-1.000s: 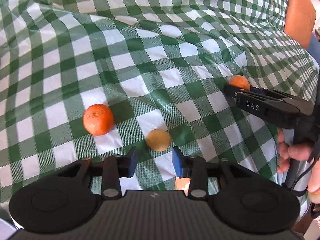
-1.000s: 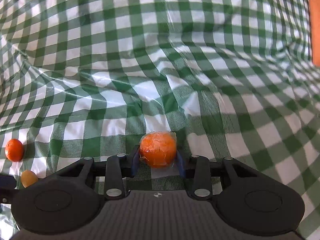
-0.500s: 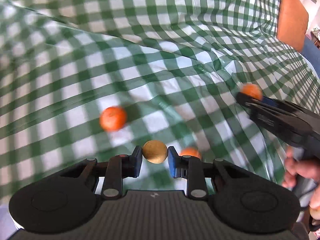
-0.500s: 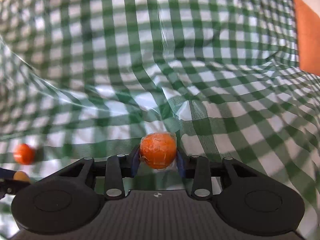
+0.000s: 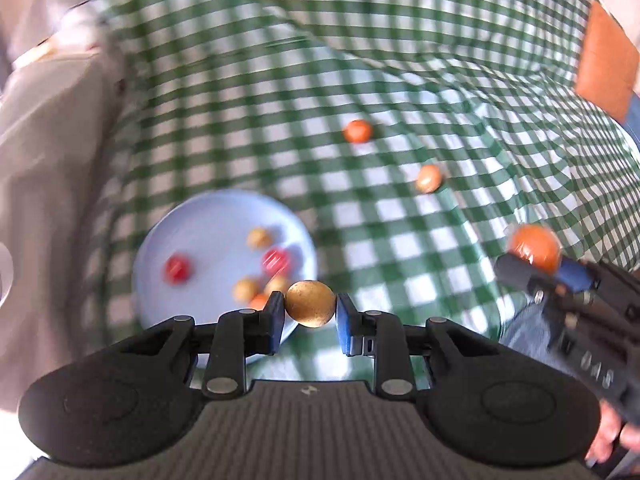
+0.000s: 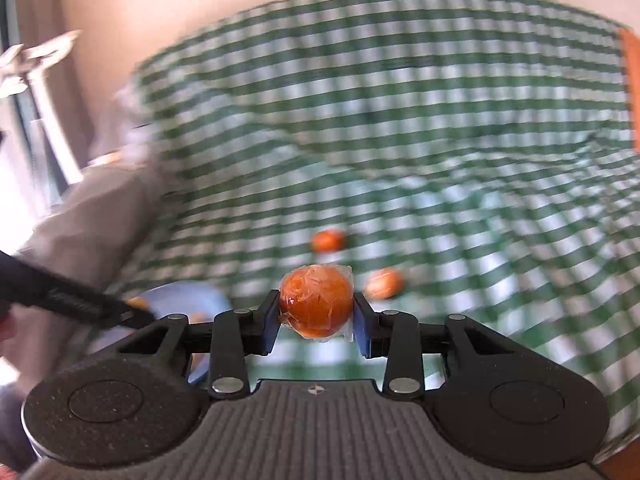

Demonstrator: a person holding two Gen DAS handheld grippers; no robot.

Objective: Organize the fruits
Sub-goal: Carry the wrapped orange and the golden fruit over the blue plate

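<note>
A green-checked cloth (image 5: pixel 400 60) covered the table. On it sat a blue plate (image 5: pixel 200 220) already holding several fruits. The right gripper (image 6: pixel 316 318) clamped a wrapped orange (image 6: pixel 316 304); the left gripper (image 5: pixel 310 314) clamped a tan fruit (image 5: pixel 310 304) beside the plate's rim. Two oranges (image 5: pixel 358 131) lay loose on the cloth, with nothing blocking them.

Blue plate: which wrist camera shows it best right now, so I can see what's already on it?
The left wrist view. The blue plate lies nearly whole there, with several small red and yellow fruits on it, though blurred; the left gripper covers its near edge. The right wrist view shows only a blurred slice, cut by the left gripper's body.
</note>
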